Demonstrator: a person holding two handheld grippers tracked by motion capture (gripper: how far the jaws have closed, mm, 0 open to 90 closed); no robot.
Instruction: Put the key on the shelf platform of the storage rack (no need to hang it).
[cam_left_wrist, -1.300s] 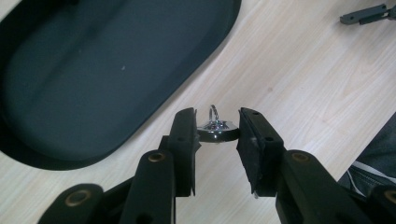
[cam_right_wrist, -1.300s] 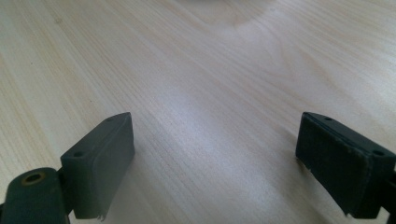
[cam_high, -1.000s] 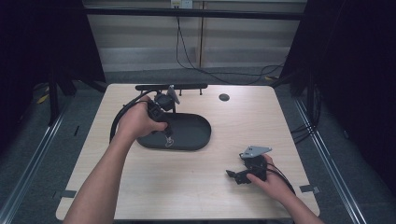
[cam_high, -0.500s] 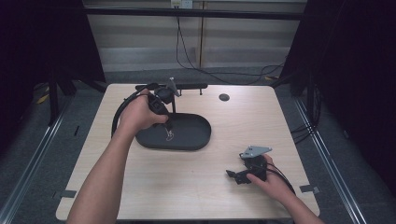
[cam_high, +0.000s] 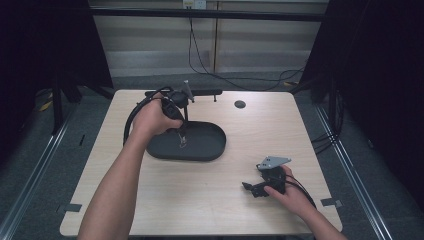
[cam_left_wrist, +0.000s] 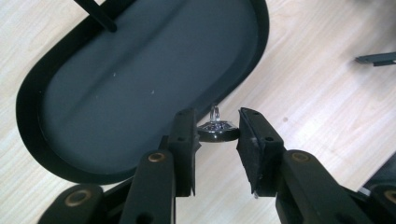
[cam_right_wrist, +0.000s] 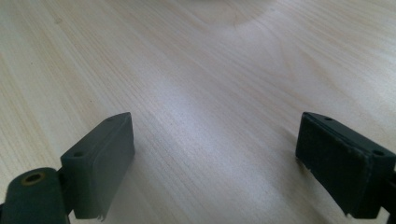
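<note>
A black oval tray (cam_high: 200, 150) sits on the light wooden table (cam_high: 210, 205), and everything else is placed against it. The left gripper (cam_high: 183, 141) is held above the tray's near-left part, its jaws pointing down, with the person's left hand (cam_high: 152, 120) wrapped around its body and a black cable looping off toward the far side of the tray. In the left gripper view the left gripper (cam_left_wrist: 216, 135) is clenched on a small shiny metal piece (cam_left_wrist: 217, 128), a dark rounded disc with a thin wire loop standing up from it; the piece is pinched by its edges between the two black pads and hangs over the tray's rim, where the dark tray floor (cam_left_wrist: 140, 88) meets the wood.

The right gripper (cam_high: 255, 189) lies low on the table well to the right of the tray and nearer the person, held by the right hand (cam_high: 290, 192), a grey three-cornered plate on top. In the right gripper view its jaws stand wide apart, released, with bare wood (cam_right_wrist: 205, 93) between them
</note>
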